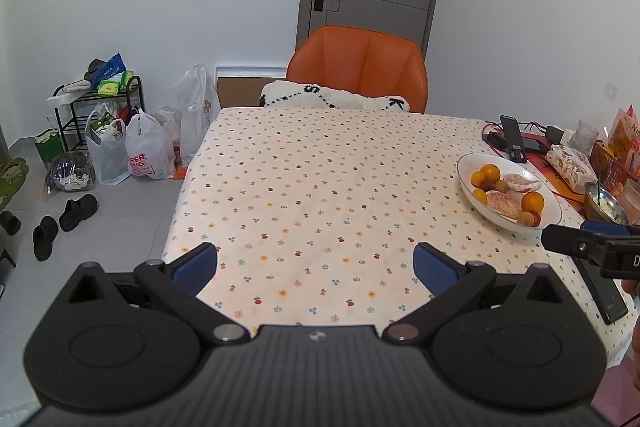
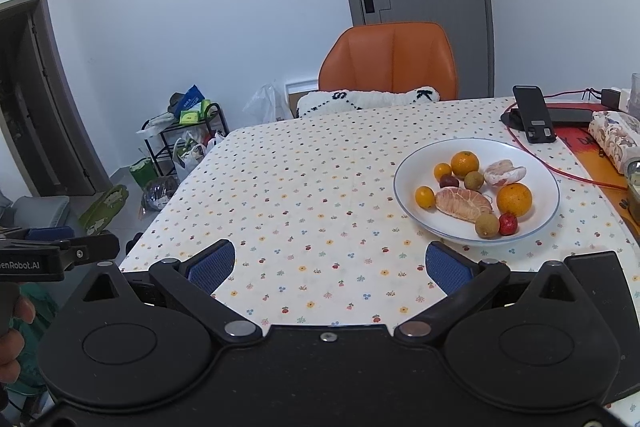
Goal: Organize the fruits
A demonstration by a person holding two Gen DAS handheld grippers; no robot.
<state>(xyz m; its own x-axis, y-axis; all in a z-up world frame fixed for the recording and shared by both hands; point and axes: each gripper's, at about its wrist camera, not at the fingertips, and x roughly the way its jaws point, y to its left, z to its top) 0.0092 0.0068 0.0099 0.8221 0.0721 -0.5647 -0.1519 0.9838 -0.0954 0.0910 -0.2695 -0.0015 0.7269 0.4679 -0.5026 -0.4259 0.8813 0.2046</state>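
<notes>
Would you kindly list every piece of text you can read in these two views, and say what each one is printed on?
"enRobot.AI", cut off at the frame edge: on the left tongs.
"PER" above "NG", partly folded away: on the white plastic bag.
"S" and "K": on the white cushion.
Blue packet on the rack: print too small to read.

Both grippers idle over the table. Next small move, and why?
Probably ease the right gripper forward and right toward the white plate. Its jaws are open and empty, all the fruit sits on that plate just ahead of it, and the left gripper is farther away.
</notes>
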